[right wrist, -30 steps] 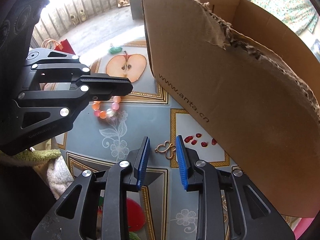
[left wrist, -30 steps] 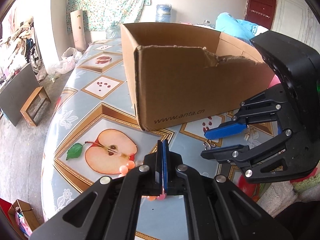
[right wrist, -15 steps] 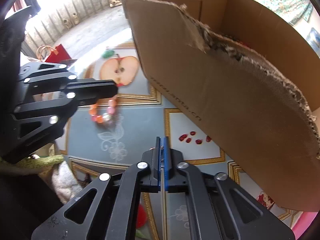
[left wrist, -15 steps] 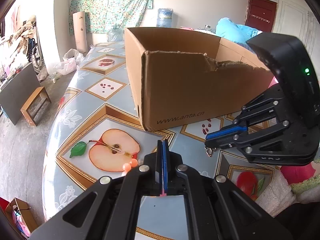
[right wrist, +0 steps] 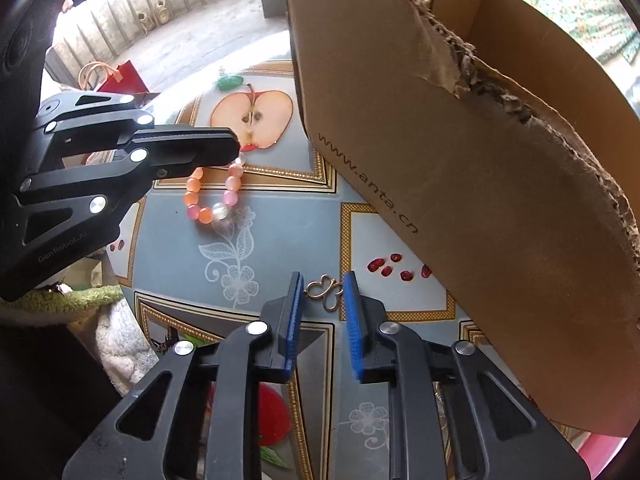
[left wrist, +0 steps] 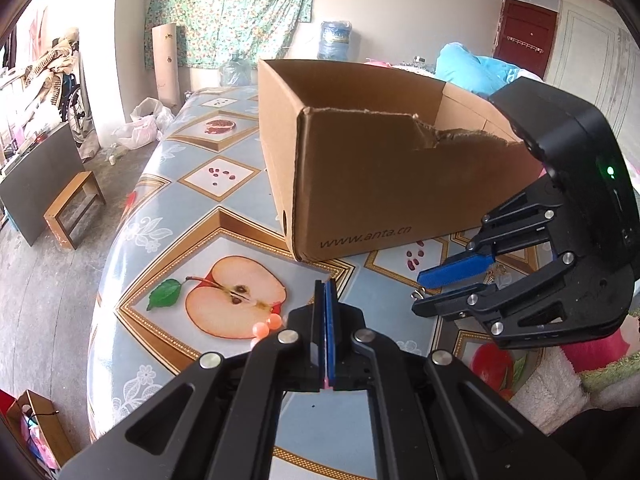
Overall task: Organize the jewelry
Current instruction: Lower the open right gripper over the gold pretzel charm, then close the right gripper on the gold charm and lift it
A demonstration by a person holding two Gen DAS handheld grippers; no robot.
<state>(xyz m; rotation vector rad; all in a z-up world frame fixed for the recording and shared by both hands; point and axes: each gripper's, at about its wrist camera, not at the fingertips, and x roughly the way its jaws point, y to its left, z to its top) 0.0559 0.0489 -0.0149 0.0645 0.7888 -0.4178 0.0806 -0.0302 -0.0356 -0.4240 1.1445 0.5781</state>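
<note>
Your left gripper is clamped on the bead bracelet, while your right gripper stands open around the gold clasp.

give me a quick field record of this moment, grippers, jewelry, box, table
left gripper: shut on the bead bracelet
right gripper: open, jaws either side of the gold clasp
bead bracelet: pink and orange beads, one end pinched in the left gripper, the loop hanging toward the table
gold clasp: small butterfly-shaped piece lying on the table, not gripped
cardboard box: open top, torn front edge, stands on the table behind both grippers
table: blue cloth with fruit pictures
inside of box: not visible
</note>
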